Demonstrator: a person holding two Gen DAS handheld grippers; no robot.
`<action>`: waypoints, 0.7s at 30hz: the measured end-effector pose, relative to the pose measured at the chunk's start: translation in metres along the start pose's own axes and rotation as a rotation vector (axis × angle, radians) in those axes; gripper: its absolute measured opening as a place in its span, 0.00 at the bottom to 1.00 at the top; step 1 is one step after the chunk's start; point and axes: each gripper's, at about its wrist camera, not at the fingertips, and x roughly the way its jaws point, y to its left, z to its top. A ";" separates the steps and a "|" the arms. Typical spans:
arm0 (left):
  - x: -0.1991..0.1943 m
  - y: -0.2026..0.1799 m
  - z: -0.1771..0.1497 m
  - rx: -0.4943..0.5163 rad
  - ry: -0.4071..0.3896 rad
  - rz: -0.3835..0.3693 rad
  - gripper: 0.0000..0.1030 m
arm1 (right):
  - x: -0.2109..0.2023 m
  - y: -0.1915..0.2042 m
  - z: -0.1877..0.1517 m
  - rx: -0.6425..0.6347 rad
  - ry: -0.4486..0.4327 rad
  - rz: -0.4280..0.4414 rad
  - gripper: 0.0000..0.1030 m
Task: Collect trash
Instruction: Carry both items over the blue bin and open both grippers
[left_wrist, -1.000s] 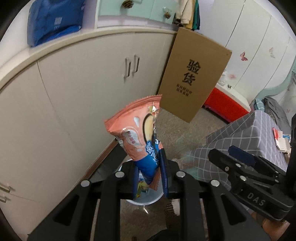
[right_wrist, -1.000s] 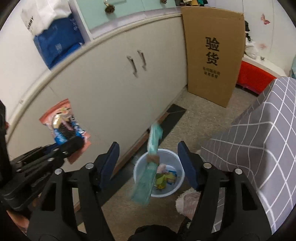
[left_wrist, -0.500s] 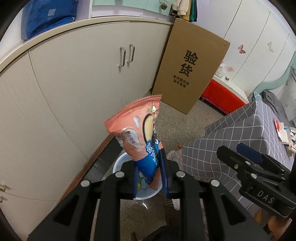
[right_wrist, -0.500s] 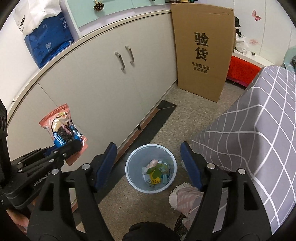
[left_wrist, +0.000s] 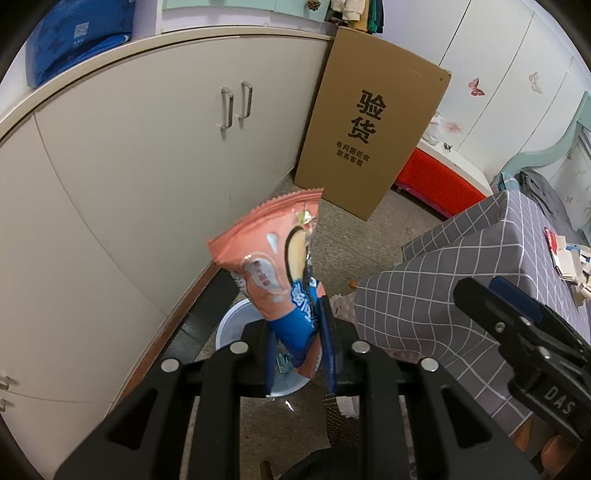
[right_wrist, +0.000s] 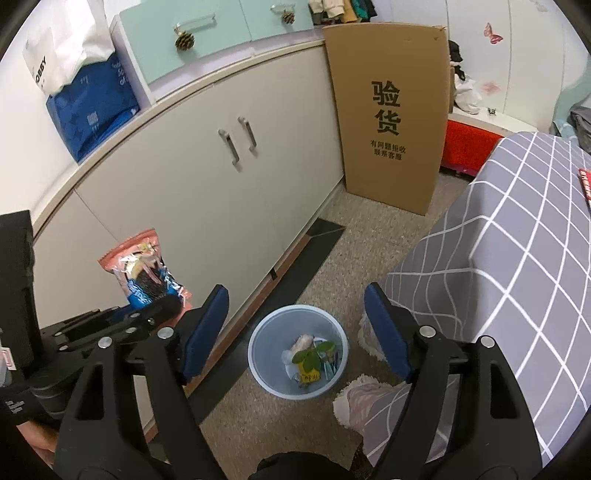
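Wrapper (left_wrist: 280, 273), pink-and-blue snack foil, looks light, crinkly and slick; the left hand-held gripper (left_wrist: 299, 354) pinches its lower end, above the trash bin (right_wrist: 258, 345) on the floor. The right hand-held gripper (right_wrist: 295, 325) hangs open, empty.

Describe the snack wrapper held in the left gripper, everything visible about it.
The snack wrapper is a glossy plastic packet, salmon pink at the top with a zigzag-cut sealed edge, blue toward the bottom, printed with a cream-filled sandwich biscuit. It looks crumpled. It stands roughly upright, leaning a little, its lower end clamped in the left gripper, whose blue pads are the only things touching it. It hangs in the air in front of the beige cabinet doors; in the left wrist view the light blue trash bin shows below and behind it.
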 end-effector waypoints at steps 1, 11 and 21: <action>0.001 -0.001 0.001 0.000 0.001 -0.001 0.19 | -0.002 -0.001 0.000 0.005 -0.009 0.000 0.74; 0.018 -0.002 0.017 -0.020 0.069 0.012 0.52 | -0.008 -0.011 0.001 0.040 -0.050 -0.010 0.76; 0.002 -0.005 0.013 -0.032 0.049 0.023 0.63 | -0.016 -0.015 -0.001 0.047 -0.052 -0.015 0.76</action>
